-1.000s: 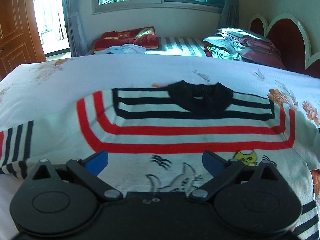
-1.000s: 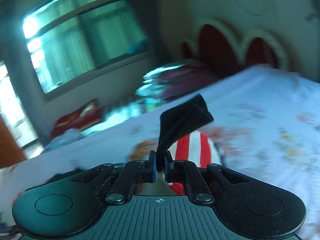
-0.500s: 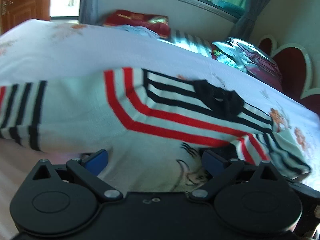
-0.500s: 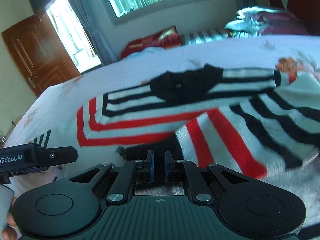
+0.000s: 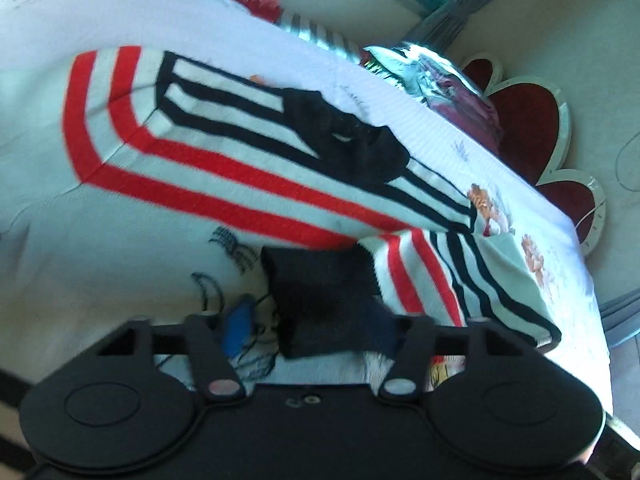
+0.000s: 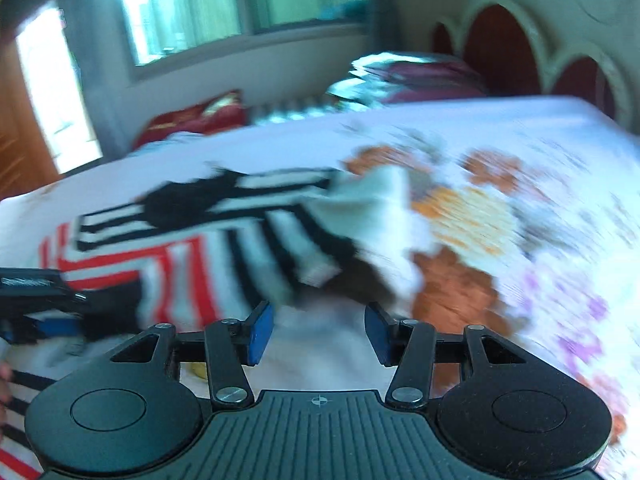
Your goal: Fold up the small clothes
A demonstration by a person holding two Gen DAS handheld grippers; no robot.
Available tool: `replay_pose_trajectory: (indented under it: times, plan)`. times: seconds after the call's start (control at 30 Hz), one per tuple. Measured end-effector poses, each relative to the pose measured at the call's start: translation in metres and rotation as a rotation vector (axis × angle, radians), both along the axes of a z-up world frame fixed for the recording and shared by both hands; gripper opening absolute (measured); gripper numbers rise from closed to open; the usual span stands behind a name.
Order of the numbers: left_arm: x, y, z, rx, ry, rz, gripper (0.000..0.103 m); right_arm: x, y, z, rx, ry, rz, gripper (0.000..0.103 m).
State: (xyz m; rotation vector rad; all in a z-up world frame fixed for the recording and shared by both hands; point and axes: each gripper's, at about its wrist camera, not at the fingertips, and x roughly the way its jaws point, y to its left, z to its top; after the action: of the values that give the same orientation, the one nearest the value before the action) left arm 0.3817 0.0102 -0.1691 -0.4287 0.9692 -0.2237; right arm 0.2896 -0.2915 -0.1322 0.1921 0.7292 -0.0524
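Broadly, the bed [image 5: 552, 216] with its flowered sheet carries the whole job: a small striped sweater [image 5: 224, 184] lies spread face-up across it, black collar [image 5: 352, 140] toward the headboard [image 5: 532, 120], red and black bands running around the chest. One sleeve [image 5: 448, 276] is folded in over the body, its black cuff [image 5: 320, 292] resting on the white front panel just ahead of the left tool [image 5: 316, 328]. That tool's jaws stand wide, one to each side of the cuff; whether they touch the cloth I cannot tell. The right tool [image 6: 318, 332] is also wide open and holds nothing, hovering over bare sheet just beside the folded shoulder edge [image 6: 360, 216]; its view is motion-blurred. Judgement: the first sleeve fold looks placed, and the step in hand is settling it. To do it well, press the cuff flat, keep the sleeve's edge parallel to the side seam, and smooth the bunched shoulder outward. Risk: dragging the knit off square.
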Motion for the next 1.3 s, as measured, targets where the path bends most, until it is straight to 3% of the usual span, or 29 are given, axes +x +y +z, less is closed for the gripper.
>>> replay_pose_trajectory:
  times: [0.07,0.1,0.13,0.23,0.43,0.47,0.5,0.53,0.63,0.73,0.8,0.9,0.97,1.03,1.07,1.13,1.3]
  plan:
    - [0.003,-0.002,-0.001,-0.003,-0.011,0.005,0.034,-0.002,-0.014,-0.007,-0.018,0.022,-0.039,0.051]
    - [0.004,-0.002,-0.002,-0.010,-0.017,-0.001,0.013,-0.002,-0.020,-0.010,-0.023,0.033,-0.053,0.051]
    - [0.006,-0.002,-0.004,-0.025,-0.013,-0.015,0.006,-0.001,-0.025,-0.013,-0.025,0.040,-0.064,0.051]
    - [0.008,-0.001,0.002,-0.050,-0.035,-0.025,0.005,0.003,-0.037,-0.020,-0.026,0.061,-0.090,0.051]
    - [0.018,0.019,0.050,-0.086,-0.193,0.000,0.005,0.026,-0.041,-0.027,-0.010,0.072,-0.099,0.050]
    - [0.020,0.024,0.057,-0.070,-0.220,0.010,0.005,0.031,-0.038,-0.027,-0.015,0.070,-0.094,0.044]
    - [0.023,0.030,0.060,-0.053,-0.240,0.027,0.005,0.035,-0.036,-0.027,-0.015,0.071,-0.080,0.027]
    - [0.026,0.037,0.061,-0.040,-0.246,0.047,0.005,0.039,-0.033,-0.028,-0.002,0.077,-0.064,0.022]
    - [0.031,0.053,0.048,-0.008,-0.212,0.097,0.005,0.043,-0.021,-0.025,-0.028,0.064,-0.038,0.017]
    - [0.032,0.056,0.016,0.039,-0.133,0.101,0.005,0.037,-0.021,-0.020,-0.024,0.025,-0.040,0.016]
    - [0.030,0.056,-0.003,0.069,-0.088,0.095,0.005,0.037,-0.024,-0.031,-0.047,0.076,-0.046,0.015]
    - [0.030,0.055,-0.010,0.110,-0.100,0.087,0.006,0.033,-0.030,-0.033,-0.043,0.089,-0.016,0.015]
    - [0.031,0.055,-0.003,0.139,-0.102,0.091,0.014,0.029,-0.033,-0.028,-0.033,0.097,0.005,0.016]
    - [0.022,0.055,0.010,0.164,-0.140,0.132,0.031,0.020,-0.039,-0.021,0.001,0.095,0.012,0.020]
    - [0.016,0.058,0.016,0.172,-0.171,0.154,0.035,0.015,-0.042,-0.016,0.011,0.084,0.008,0.027]
    - [0.009,0.058,0.027,0.199,-0.229,0.176,0.056,0.008,-0.046,-0.006,0.021,0.052,-0.004,0.036]
    - [0.018,0.031,0.032,0.188,-0.244,0.058,0.058,0.036,-0.051,0.004,0.033,0.020,-0.006,0.038]
